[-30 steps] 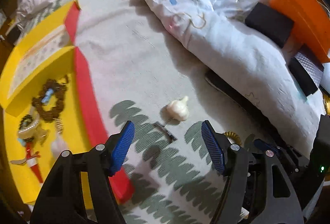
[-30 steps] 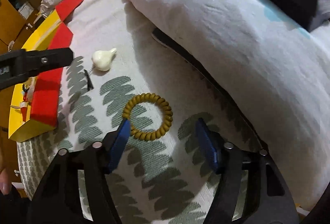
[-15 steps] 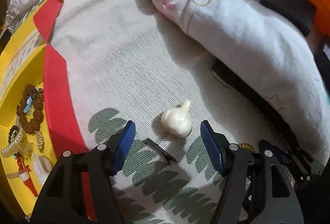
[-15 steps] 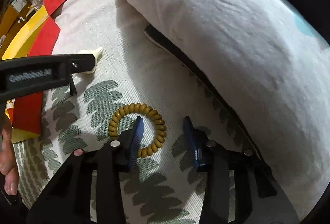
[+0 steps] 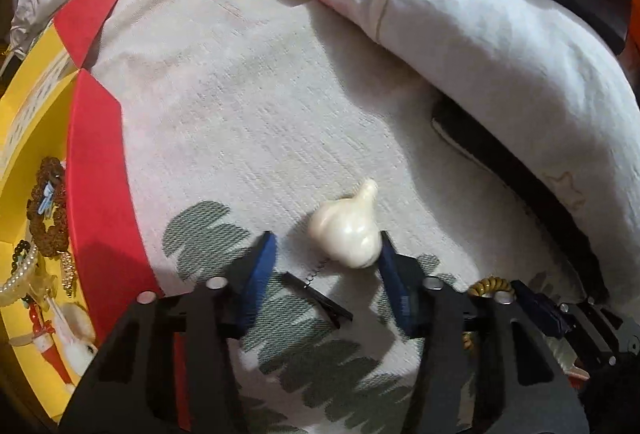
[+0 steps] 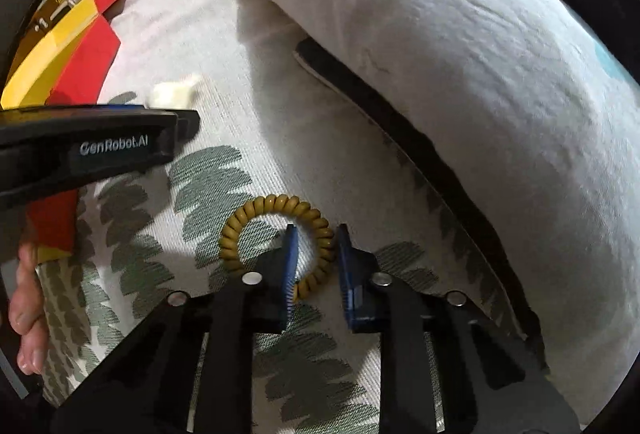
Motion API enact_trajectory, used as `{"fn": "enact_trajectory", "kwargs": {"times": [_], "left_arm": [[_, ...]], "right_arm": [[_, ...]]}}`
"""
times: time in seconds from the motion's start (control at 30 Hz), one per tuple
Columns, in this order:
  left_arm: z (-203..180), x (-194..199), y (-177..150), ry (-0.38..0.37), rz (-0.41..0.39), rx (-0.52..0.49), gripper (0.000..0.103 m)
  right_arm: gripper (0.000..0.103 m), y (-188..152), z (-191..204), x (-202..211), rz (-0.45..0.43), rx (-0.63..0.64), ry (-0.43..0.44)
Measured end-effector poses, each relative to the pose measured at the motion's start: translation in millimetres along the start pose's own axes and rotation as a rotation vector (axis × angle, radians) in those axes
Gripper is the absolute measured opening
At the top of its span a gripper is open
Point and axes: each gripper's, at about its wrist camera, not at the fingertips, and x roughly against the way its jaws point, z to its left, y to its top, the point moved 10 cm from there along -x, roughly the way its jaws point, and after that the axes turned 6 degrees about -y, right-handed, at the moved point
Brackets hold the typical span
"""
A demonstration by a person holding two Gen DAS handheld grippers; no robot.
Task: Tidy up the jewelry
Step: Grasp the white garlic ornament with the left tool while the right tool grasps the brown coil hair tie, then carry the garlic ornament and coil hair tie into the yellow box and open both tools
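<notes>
A cream garlic-shaped hair clip (image 5: 346, 232) with a black metal clip (image 5: 318, 298) lies on the leaf-patterned bedsheet. My left gripper (image 5: 326, 266) is open around it, the right pad touching the garlic; it also shows in the right wrist view (image 6: 172, 94). A mustard spiral hair tie (image 6: 276, 246) lies on the sheet. My right gripper (image 6: 314, 254) has its jaws narrowed around the tie's right side, left pad inside the ring; the pads do not visibly press it. The tie also shows in the left wrist view (image 5: 490, 284).
A yellow and red box (image 5: 96, 202) at the left holds bead bracelets (image 5: 46, 210) and other jewelry. A rumpled white duvet (image 5: 460, 34) lies to the right, a dark flat object (image 5: 500, 170) under its edge. The left gripper's arm (image 6: 88, 150) crosses the right wrist view.
My left gripper moved forward and narrowed around the garlic clip. My right gripper moved forward over the hair tie and narrowed its jaws around the ring's right side.
</notes>
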Motion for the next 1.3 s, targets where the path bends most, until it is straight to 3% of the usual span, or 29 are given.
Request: {"fn": "enact_trajectory", "kwargs": {"times": [0.07, 0.17, 0.5, 0.8, 0.97, 1.17, 1.3], "left_arm": [[5, -1, 0, 0.003, 0.000, 0.004, 0.034], [9, 0, 0, -0.011, -0.003, 0.018, 0.029], [14, 23, 2, -0.073, -0.043, 0.039, 0.028], [22, 93, -11, -0.124, -0.150, 0.028, 0.028], [37, 152, -28, -0.136, -0.235, 0.038, 0.028], [106, 212, -67, -0.100, -0.318, 0.109, 0.028], [159, 218, -95, -0.059, -0.320, 0.168, 0.028]], "right_arm": [[0.012, -1, 0, 1, -0.001, -0.003, 0.001], [0.011, -2, -2, 2, -0.003, -0.010, 0.004], [0.011, -2, -19, 11, -0.031, -0.075, 0.052], [0.010, 3, -13, 62, -0.148, -0.108, 0.140], [0.011, 13, 31, 112, -0.215, -0.035, 0.216], [0.011, 28, 126, 173, -0.281, 0.134, 0.306], [0.011, 29, 189, 186, -0.288, 0.225, 0.346]]}}
